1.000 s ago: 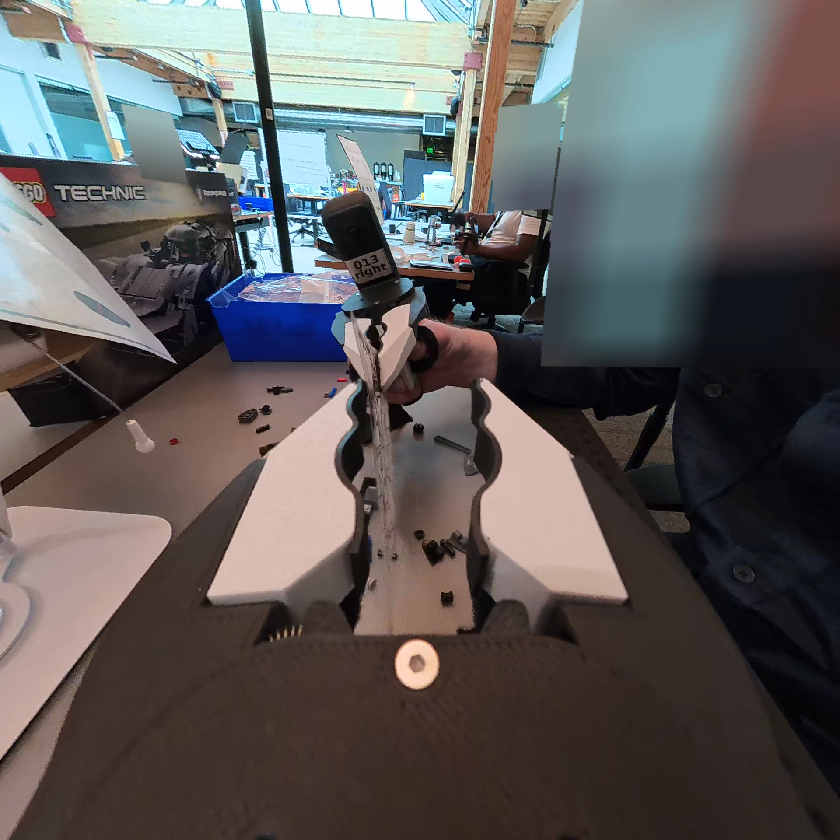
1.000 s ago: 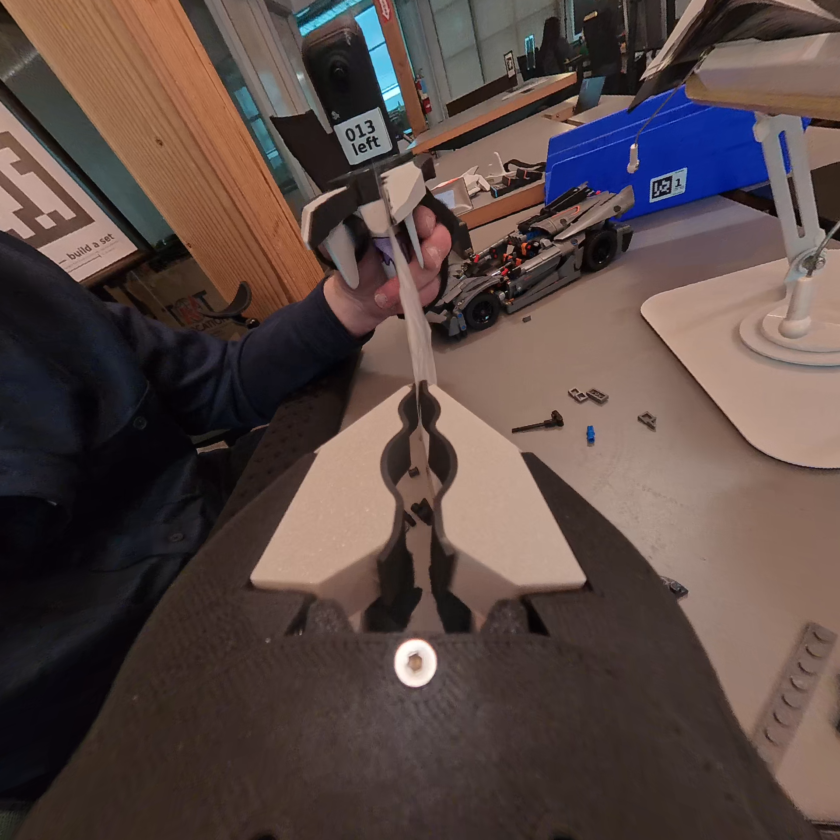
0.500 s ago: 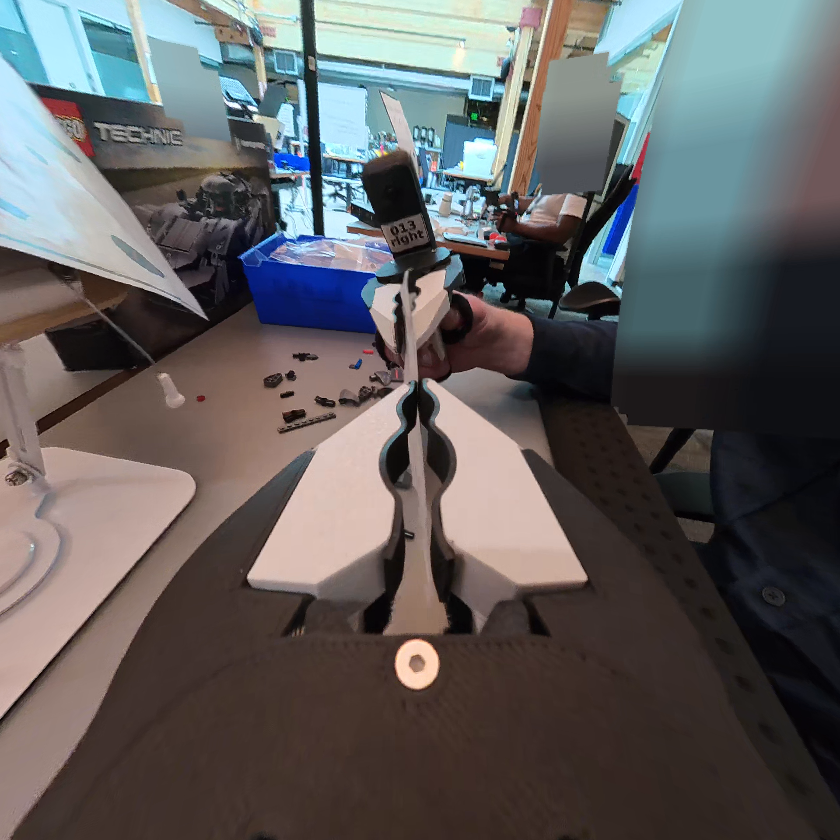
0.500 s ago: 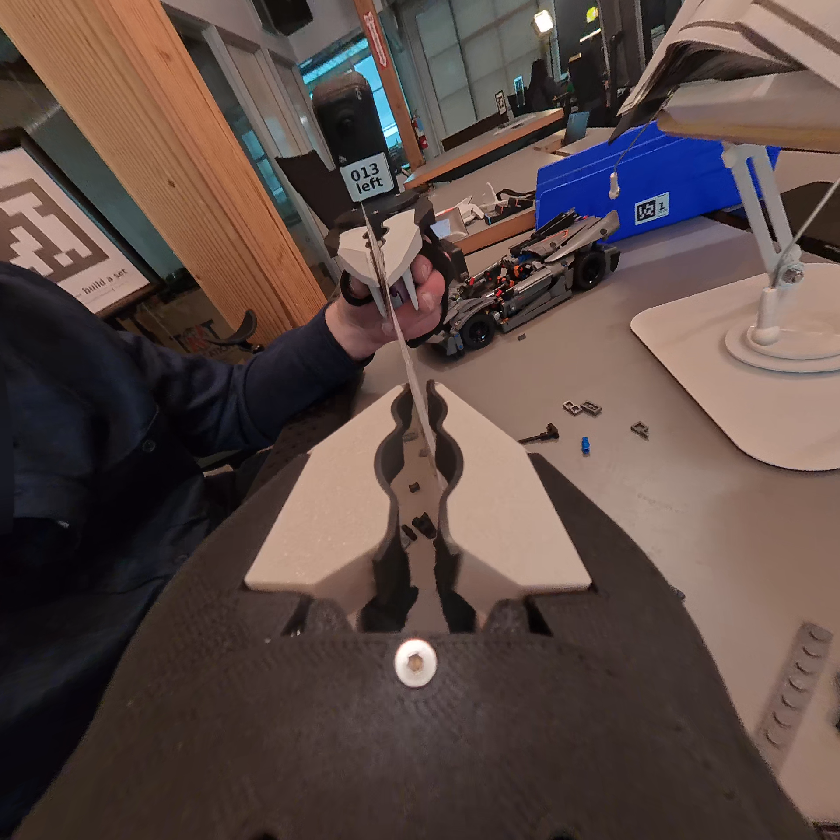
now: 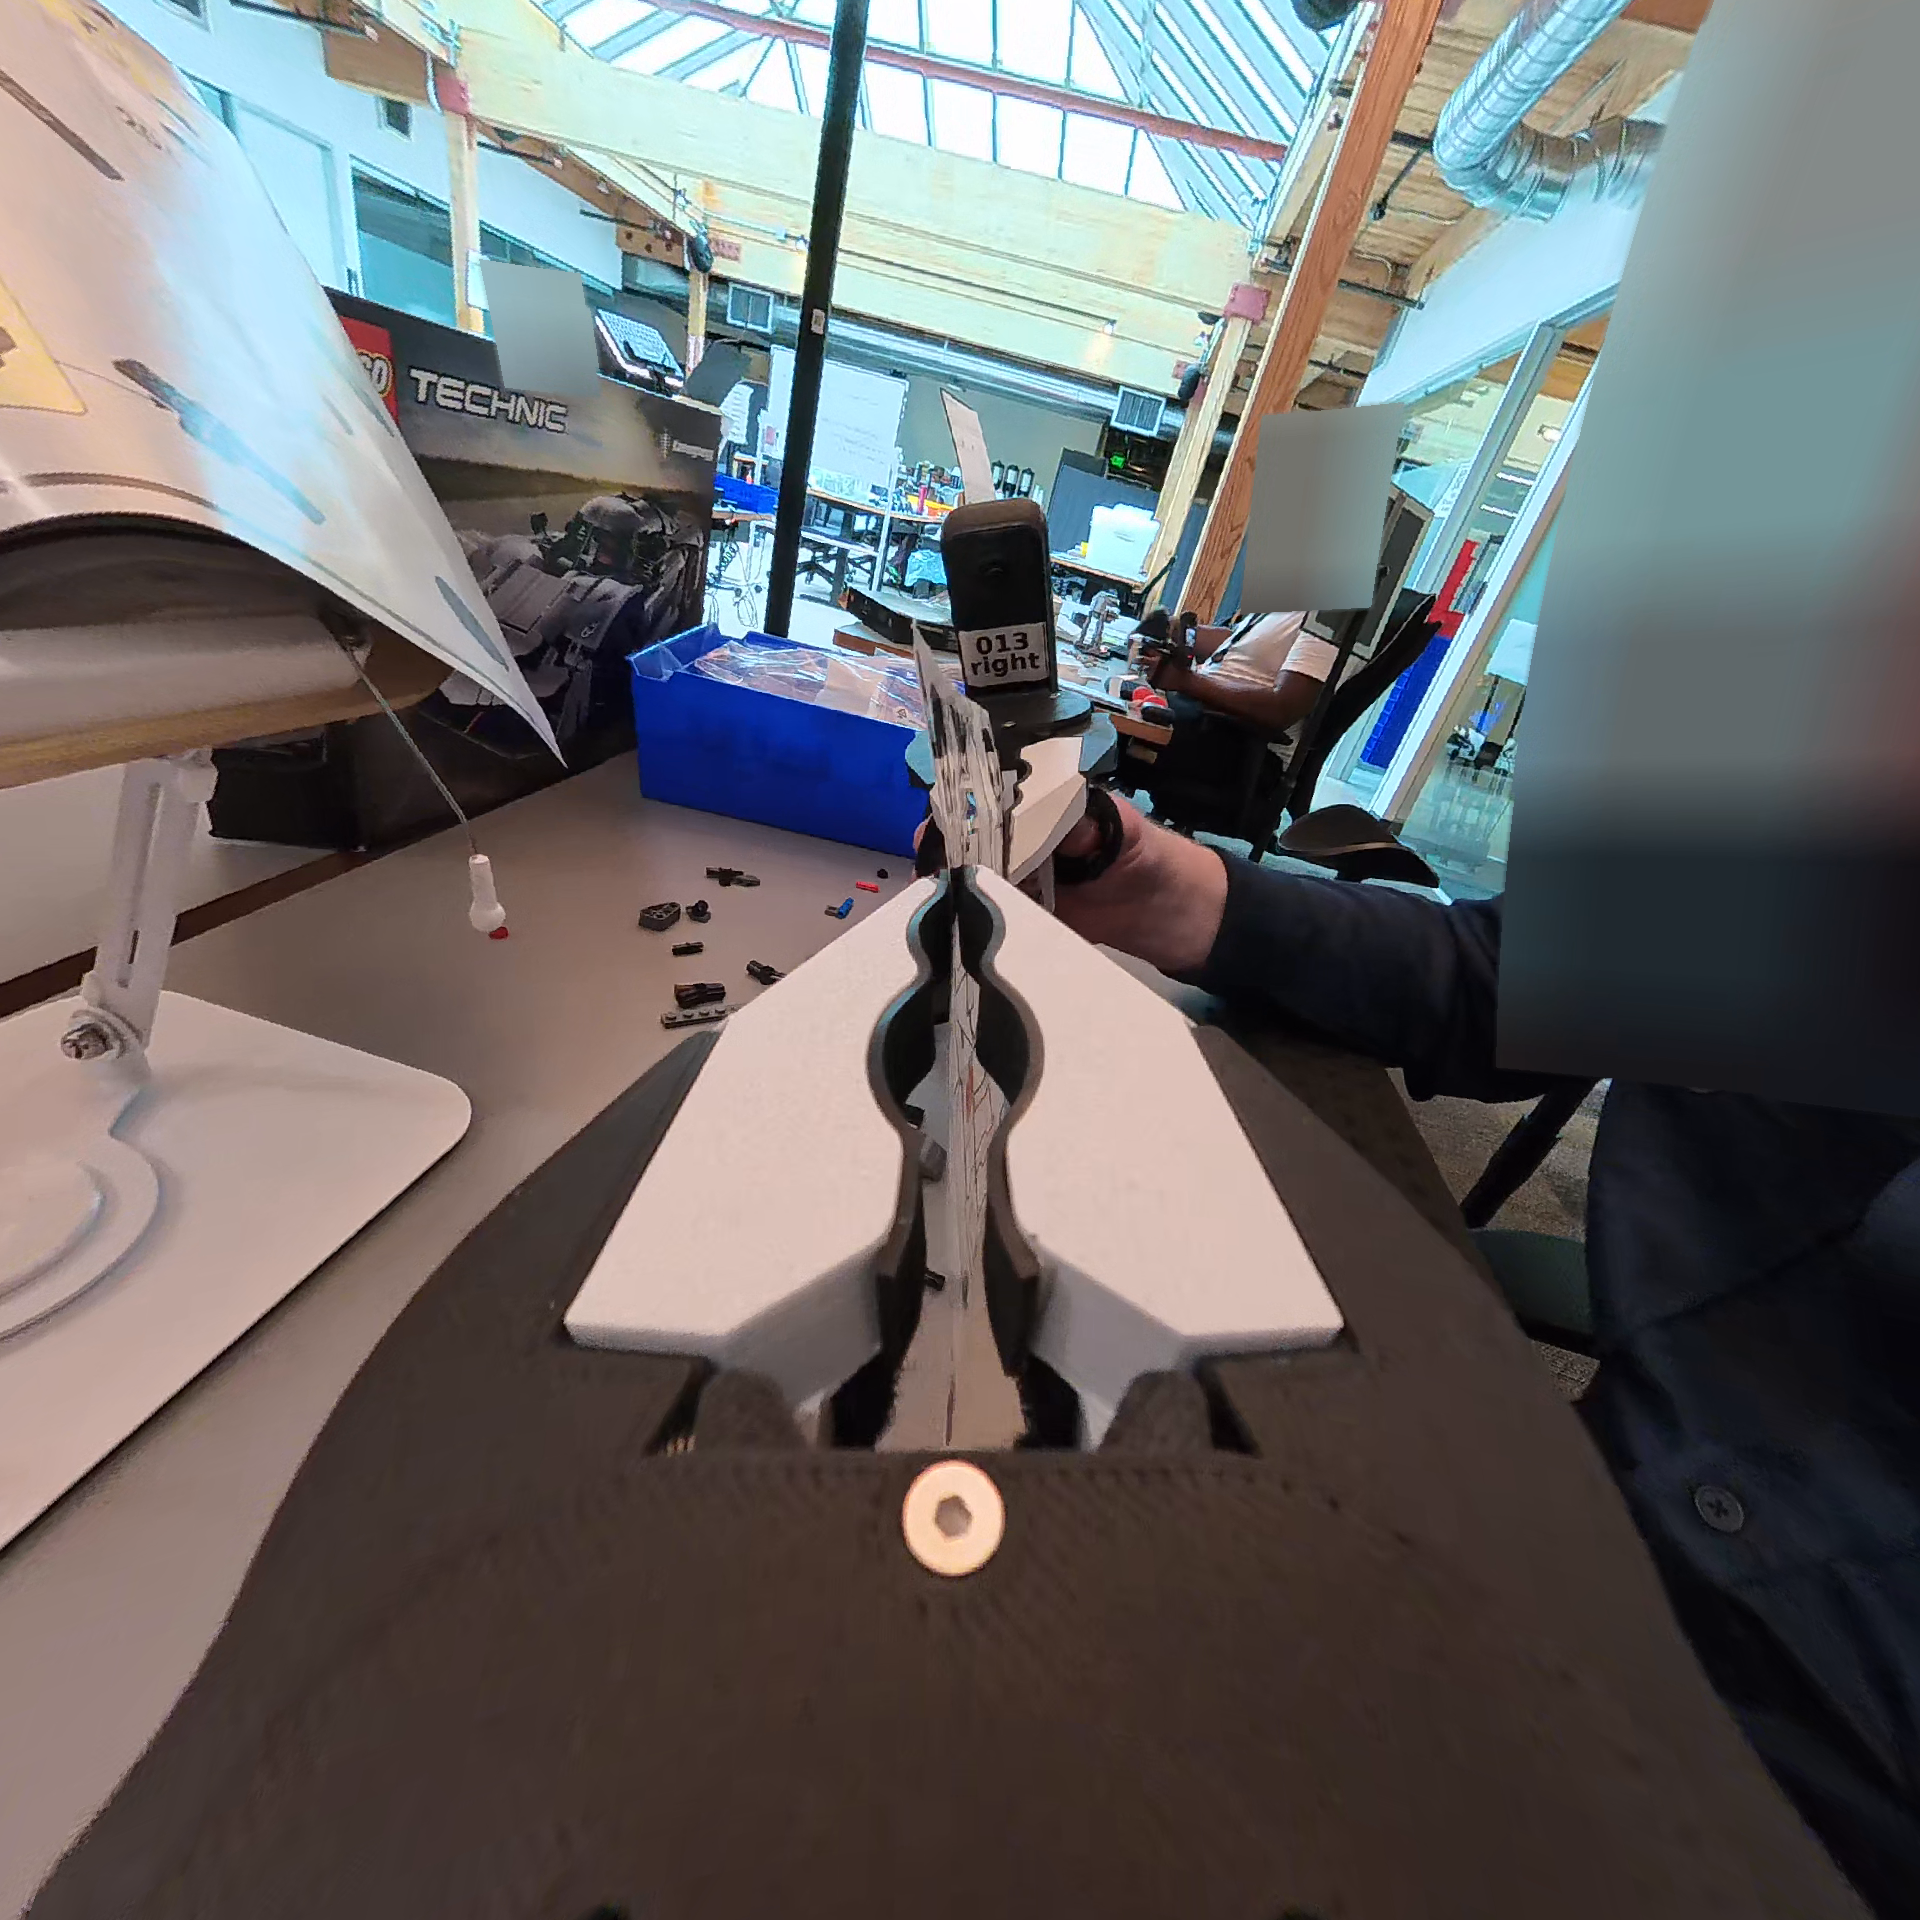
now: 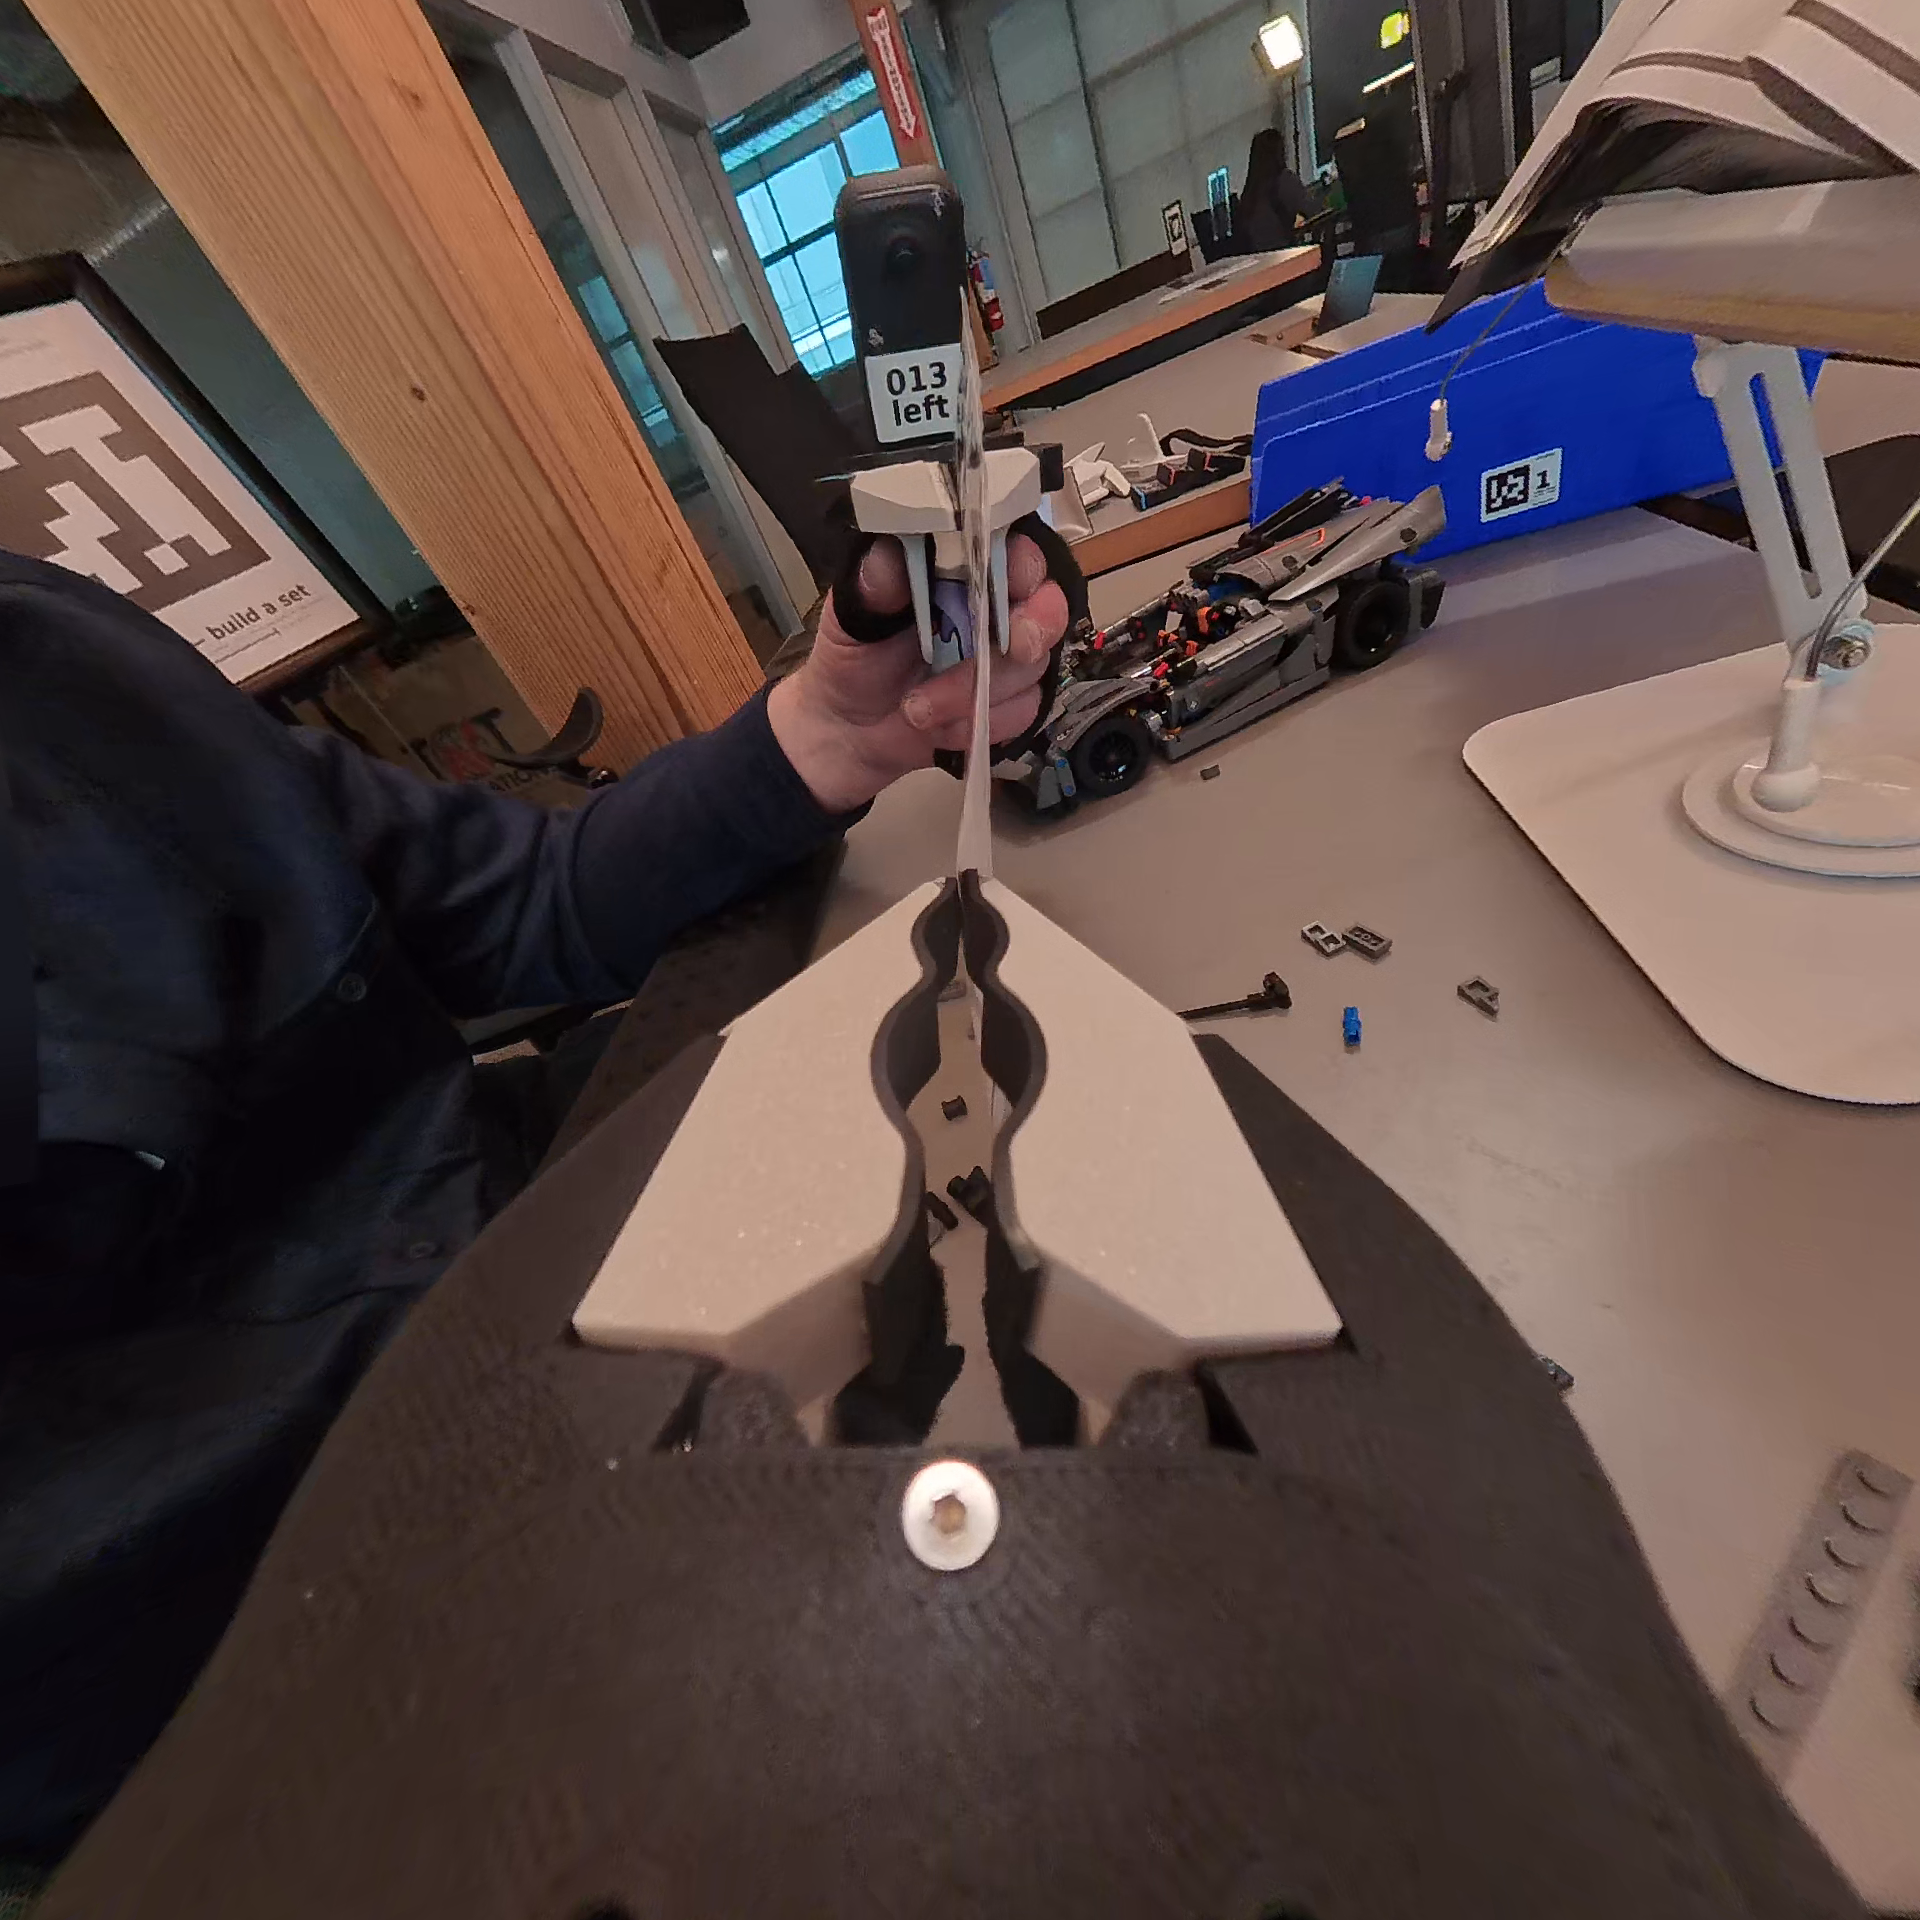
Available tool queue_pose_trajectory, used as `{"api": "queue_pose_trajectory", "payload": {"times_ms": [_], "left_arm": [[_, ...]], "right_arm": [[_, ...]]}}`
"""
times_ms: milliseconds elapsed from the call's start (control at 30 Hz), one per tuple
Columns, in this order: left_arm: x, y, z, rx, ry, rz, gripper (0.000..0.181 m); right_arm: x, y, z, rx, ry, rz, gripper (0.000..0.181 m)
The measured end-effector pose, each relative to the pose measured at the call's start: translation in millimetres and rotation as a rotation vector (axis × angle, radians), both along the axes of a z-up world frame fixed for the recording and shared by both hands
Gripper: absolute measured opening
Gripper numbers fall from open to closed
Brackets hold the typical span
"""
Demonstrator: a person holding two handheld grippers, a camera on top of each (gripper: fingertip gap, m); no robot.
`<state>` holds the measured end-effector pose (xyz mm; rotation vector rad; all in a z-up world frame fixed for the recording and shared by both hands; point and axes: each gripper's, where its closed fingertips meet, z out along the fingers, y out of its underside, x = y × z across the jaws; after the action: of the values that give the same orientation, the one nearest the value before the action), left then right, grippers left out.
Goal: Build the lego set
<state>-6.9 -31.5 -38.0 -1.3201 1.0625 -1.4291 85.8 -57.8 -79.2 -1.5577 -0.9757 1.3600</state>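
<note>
A thin white sheet with dark printed marks (image 5: 964, 769) hangs edge-on between my two grippers above the grey table (image 5: 436, 956). My left gripper (image 5: 961, 881) is shut on one end of it; the sheet runs back between its pads. My right gripper (image 6: 968, 881) is shut on the other end of the sheet (image 6: 977, 748). Each gripper faces the other: the right one shows in the left wrist view (image 5: 1029, 800), the left one in the right wrist view (image 6: 951, 499). A part-built grey Lego car (image 6: 1247, 634) stands on the table behind them.
Loose small Lego parts (image 5: 696, 997) lie by a blue bin (image 5: 779, 748) and the set's box (image 5: 551, 540). A white stand base (image 6: 1714, 883) carries the open booklet (image 5: 208, 364). Grey pieces (image 6: 1351, 940), a black axle (image 6: 1242, 1003) and a long grey plate (image 6: 1829, 1590) lie near it.
My left gripper went from open around the sheet to shut on it. My right gripper eased slightly and shut again on the sheet. Both grippers have tilted upward.
</note>
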Motion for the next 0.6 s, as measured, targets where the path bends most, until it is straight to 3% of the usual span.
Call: {"api": "queue_pose_trajectory", "payload": {"times_ms": [600], "left_arm": [[-0.1, 3.6, -3.2, -0.013, 0.009, 0.009, 0.0]], "right_arm": [[-0.1, 0.0, -0.4, -0.001, 0.0, 0.002, 0.0]]}}
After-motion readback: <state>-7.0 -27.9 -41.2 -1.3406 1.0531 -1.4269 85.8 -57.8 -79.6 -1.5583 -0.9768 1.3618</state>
